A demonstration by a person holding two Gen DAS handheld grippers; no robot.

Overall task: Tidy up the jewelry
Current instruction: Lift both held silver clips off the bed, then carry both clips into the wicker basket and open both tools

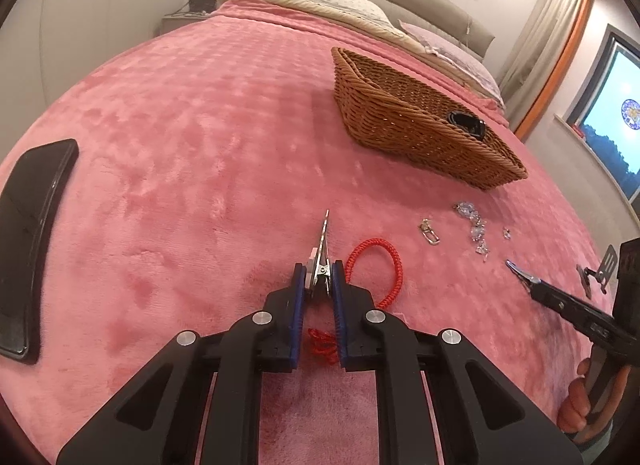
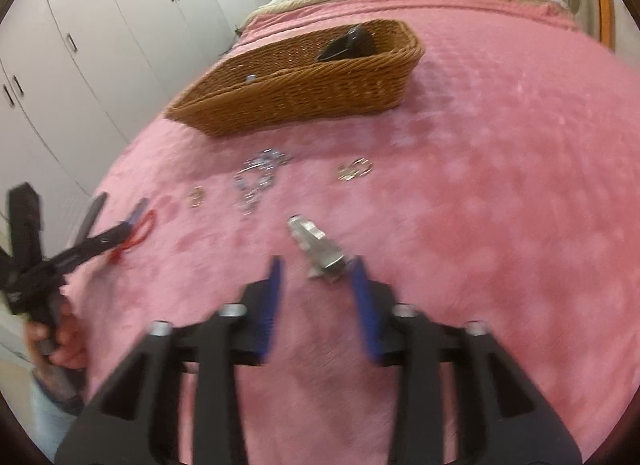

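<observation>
Left wrist view: left gripper (image 1: 319, 285) clenched on a silver metal clip (image 1: 321, 261), red braided cord bracelet (image 1: 376, 265) just beside, brown woven wicker basket (image 1: 416, 129) beyond on the pink plush blanket (image 1: 180, 145); right wrist view: right gripper (image 2: 318, 297) spread apart, a silver clip (image 2: 316, 245) touching its right finger, silver chain jewelry (image 2: 260, 177) lying before the basket.
</observation>
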